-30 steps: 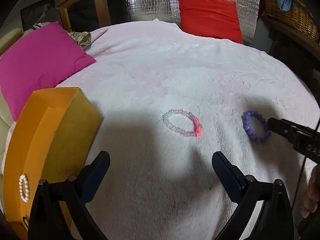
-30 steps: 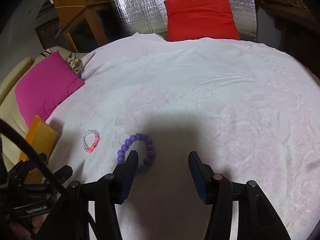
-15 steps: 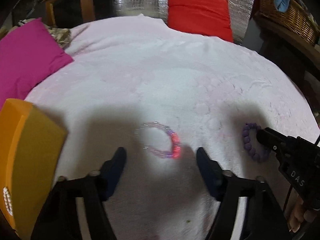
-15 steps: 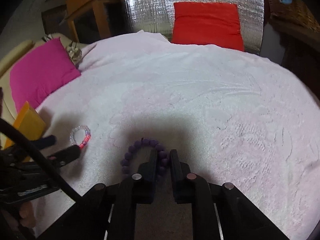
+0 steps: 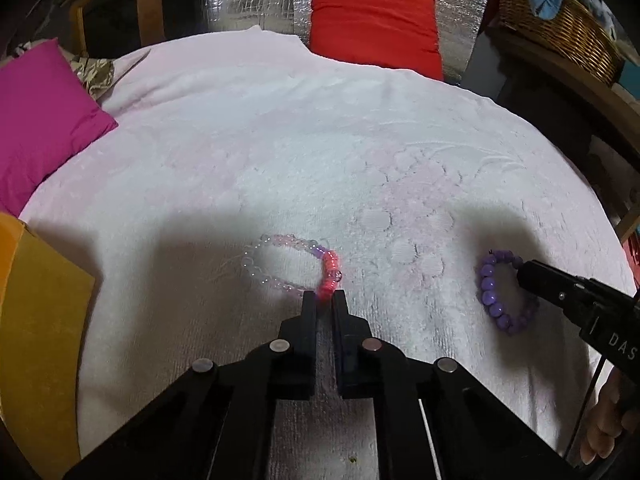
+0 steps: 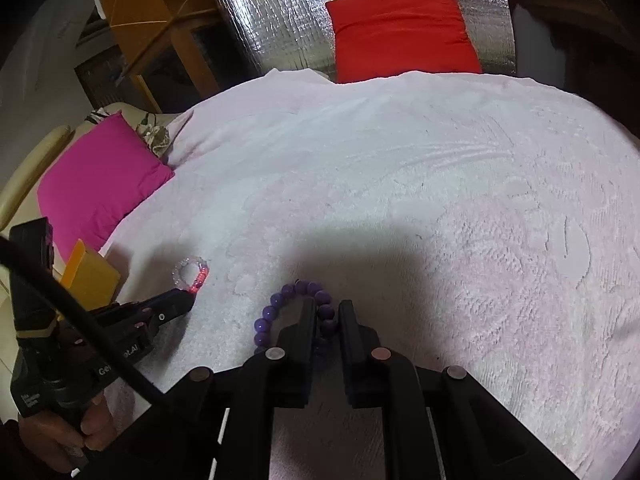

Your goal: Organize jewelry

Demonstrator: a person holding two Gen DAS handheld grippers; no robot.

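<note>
A clear, pink and red bead bracelet lies on the white-pink blanket. My left gripper is shut on its red near part. The bracelet also shows small in the right wrist view, with the left gripper at it. A purple bead bracelet lies to the right. My right gripper is shut on its right side. In the left wrist view the purple bracelet shows with the right gripper on it. An orange box stands at the left.
A magenta cushion lies at the far left and a red cushion at the back against silver foil. A wicker basket sits on a shelf at the right. Wooden furniture stands behind the bed.
Both grippers were open a second ago. The right one closed on the purple bracelet first. The left one moved forward and closed on the pink bracelet.
</note>
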